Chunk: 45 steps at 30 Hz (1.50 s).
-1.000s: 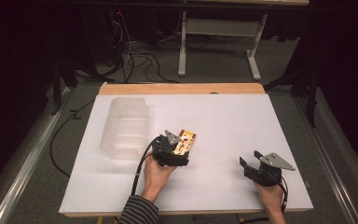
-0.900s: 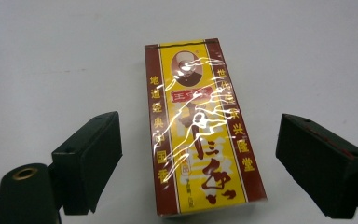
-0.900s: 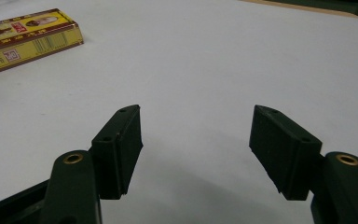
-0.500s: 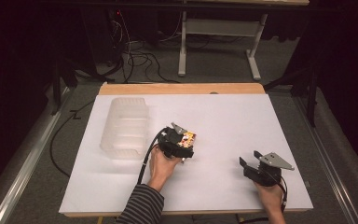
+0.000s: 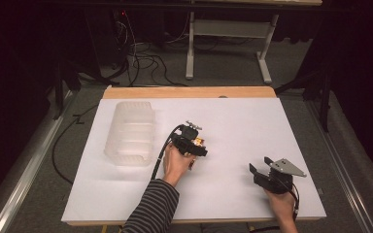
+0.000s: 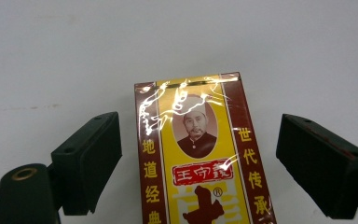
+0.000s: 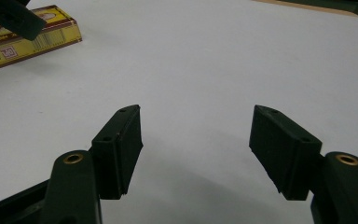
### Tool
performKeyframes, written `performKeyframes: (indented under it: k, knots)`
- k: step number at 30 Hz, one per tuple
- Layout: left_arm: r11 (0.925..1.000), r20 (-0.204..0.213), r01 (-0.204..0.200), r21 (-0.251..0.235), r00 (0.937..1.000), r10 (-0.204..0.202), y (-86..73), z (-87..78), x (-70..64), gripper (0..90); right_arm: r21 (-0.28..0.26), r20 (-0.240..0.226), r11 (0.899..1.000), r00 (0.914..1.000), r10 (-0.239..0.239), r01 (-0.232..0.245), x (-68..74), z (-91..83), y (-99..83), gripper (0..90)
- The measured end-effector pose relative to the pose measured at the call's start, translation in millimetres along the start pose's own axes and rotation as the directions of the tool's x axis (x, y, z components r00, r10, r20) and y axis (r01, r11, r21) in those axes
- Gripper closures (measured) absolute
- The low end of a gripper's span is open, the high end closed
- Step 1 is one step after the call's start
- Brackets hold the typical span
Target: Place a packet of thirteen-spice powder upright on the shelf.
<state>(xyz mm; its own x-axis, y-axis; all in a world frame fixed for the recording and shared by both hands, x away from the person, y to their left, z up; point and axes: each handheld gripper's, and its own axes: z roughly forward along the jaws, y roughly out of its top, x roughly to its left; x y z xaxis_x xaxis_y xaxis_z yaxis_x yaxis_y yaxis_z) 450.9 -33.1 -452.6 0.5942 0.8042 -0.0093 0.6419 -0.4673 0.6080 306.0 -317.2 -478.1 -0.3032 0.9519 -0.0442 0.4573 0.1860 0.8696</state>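
Straddling the yellow box (image 6: pixel 200 158), left tool (image 6: pixel 196 154) wide; right tool (image 7: pixel 196 149) wide.

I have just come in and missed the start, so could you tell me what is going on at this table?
A person works at a white table with a two-jaw gripper in each hand. The left gripper is open, its jaws standing apart on either side of a yellow and brown box that lies flat on the table; they do not touch it. The right gripper rests open near the table's front right, with nothing between its jaws. A clear plastic container sits to the left.
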Motion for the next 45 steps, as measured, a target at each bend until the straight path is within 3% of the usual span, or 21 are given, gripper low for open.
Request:
performKeyframes:
  k: [11, 16, 22, 33, 45]
  knots:
    - [0.9995, -0.004, 0.026, 0.02, 0.9997, -0.026, -0.3, 11.1, 0.0, 20.8, 0.0, 0.003, 1.0, 1.0, -0.008, 0.008, 0.6, 0.0, 0.0, 34.7]
    - [0.9994, -0.009, 0.032, 0.014, 0.9995, -0.032, -0.4, 10.7, -0.1, 28.7, 0.0, 0.005, 1.0, 0.9999, -0.009, 0.009, 1.1, 0.0, 0.0, 34.7]
    - [0.999, 0.008, 0.04, 0.018, 0.9992, -0.04, -1.1, 9.6, 0.0, 31.9, 0.0, 0.006, 1.0, 0.9999, -0.01, 0.01, 1.4, -0.2, -0.1, 34.6]
    - [0.9985, 0.005, -0.014, -0.053, 0.9999, 0.014, -1.8, -10.3, -7.5, 32.8, 0.006, 0.012, 1.0, 0.9999, -0.007, 0.007, 2.0, 0.5, 0.1, 34.4]
    - [0.9911, 0.035, -0.024, -0.131, 0.999, 0.029, -9.7, -36.2, -10.8, 32.9, 0.005, 0.011, 1.0, 0.9998, -0.017, 0.017, 1.7, 0.8, 0.2, 34.4]
